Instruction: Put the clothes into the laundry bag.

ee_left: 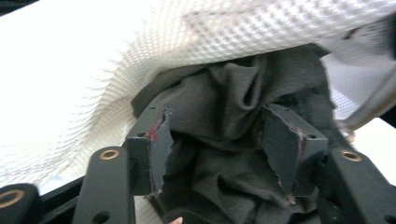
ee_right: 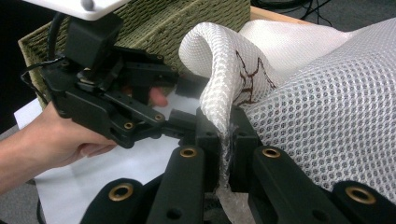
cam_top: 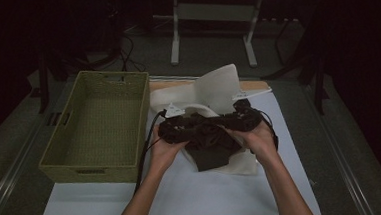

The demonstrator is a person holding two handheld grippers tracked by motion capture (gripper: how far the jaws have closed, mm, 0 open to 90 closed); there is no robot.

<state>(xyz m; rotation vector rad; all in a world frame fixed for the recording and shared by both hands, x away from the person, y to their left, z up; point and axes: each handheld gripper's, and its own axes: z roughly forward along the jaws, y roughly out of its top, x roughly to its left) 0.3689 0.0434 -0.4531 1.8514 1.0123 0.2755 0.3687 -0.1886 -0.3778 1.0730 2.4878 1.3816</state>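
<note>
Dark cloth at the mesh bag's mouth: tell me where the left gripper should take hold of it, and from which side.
Grip the bunched ridge of the dark cloth between the left gripper's open pads, coming straight in from the bag's open side. The folds stand up there, and the white mesh bag, held up by the shut right gripper, arches clear above it.

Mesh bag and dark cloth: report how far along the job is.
Done: the dark cloth sits partly under the white mesh bag. In hand: the right gripper pinches the bag's edge shut, while the left gripper stands open around the cloth. Left: part of the cloth hangs outside the bag; the woven basket holds nothing.
</note>
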